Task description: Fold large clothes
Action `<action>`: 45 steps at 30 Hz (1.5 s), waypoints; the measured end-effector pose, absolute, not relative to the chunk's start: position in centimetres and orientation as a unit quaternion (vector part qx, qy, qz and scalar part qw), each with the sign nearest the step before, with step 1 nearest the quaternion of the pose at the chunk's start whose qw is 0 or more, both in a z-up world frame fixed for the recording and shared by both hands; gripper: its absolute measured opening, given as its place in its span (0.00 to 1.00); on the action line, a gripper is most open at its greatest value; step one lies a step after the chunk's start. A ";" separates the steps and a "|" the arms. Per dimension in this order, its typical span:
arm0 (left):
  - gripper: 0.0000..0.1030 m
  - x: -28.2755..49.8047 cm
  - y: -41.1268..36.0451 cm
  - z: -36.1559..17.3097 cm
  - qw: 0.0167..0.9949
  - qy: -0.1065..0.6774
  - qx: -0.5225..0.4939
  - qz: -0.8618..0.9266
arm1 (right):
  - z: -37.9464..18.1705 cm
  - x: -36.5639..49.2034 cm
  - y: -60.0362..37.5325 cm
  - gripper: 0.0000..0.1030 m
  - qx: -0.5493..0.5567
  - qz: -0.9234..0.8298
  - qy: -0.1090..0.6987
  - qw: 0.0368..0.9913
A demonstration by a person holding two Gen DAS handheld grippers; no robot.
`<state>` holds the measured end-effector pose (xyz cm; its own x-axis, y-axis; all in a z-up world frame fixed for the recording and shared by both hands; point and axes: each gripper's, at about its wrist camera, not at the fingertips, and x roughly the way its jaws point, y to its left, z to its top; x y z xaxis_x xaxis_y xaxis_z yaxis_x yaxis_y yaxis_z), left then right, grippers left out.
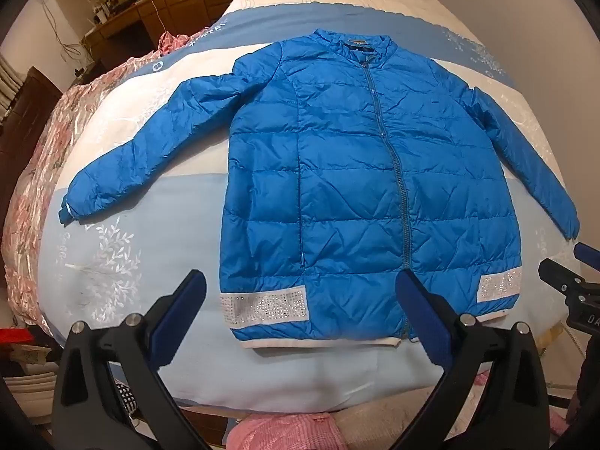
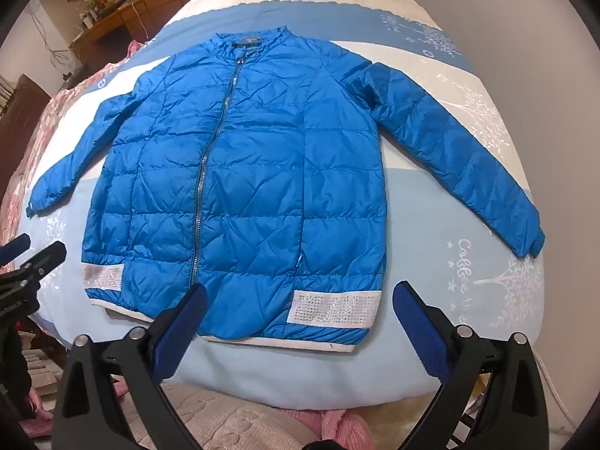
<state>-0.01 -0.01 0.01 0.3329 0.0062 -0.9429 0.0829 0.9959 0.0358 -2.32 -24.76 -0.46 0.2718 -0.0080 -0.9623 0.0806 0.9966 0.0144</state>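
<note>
Holding both tools short of the garment, I judge the fold has not begun. My left gripper (image 1: pixel 300 292) stands with its fingers spread wide, gripping nothing, above the near hem; my right gripper (image 2: pixel 300 303) is likewise spread and empty, poised over the hem's other half. Neither touches cloth.

The blue jacket (image 2: pixel 240 172) lies flat, face up and zipped, on the bed (image 2: pixel 468 300), hem towards me and collar (image 2: pixel 247 43) away. Its white hem band (image 1: pixel 318 343) sits close to the near bed edge, with a narrow strip of bare cover in front.

Next, I judge, comes a sleeve fold: the left sleeve (image 1: pixel 150 150) and right sleeve (image 2: pixel 450 157) both angle outward, so each cuff needs a pinch and a carry inward across the body. The right cuff (image 2: pixel 532 243) lies near the bed's side edge; approach room there is limited. The left cuff (image 1: pixel 71 210) lies close to a pink floral quilt (image 1: pixel 41 172). Beyond the collar, open cover remains.
</note>
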 end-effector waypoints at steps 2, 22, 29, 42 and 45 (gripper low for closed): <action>0.97 0.0 0.0 0.0 0.816 0.577 0.040 -0.022 | -0.5 -2.3 -24.8 0.96 0.030 -0.028 0.602 0.797; 0.97 0.1 0.4 0.4 0.818 0.574 0.042 -0.017 | -0.7 -2.3 -24.8 0.96 0.032 -0.027 0.603 0.797; 0.97 0.2 0.4 0.2 0.818 0.574 0.043 -0.018 | -0.7 -2.3 -24.9 0.96 0.032 -0.026 0.603 0.797; 0.97 0.2 0.3 0.3 0.818 0.573 0.044 -0.017 | -0.6 -2.3 -24.9 0.96 0.033 -0.026 0.602 0.797; 0.97 0.2 0.4 0.3 0.818 0.573 0.044 -0.017 | -0.7 -2.3 -24.8 0.96 0.033 -0.026 0.602 0.797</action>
<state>0.18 0.36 0.28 0.3430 0.0231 -0.9390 0.0787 0.9955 0.0533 -2.31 -24.84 -0.65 0.2732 -0.0022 -0.9620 0.0815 0.9965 0.0209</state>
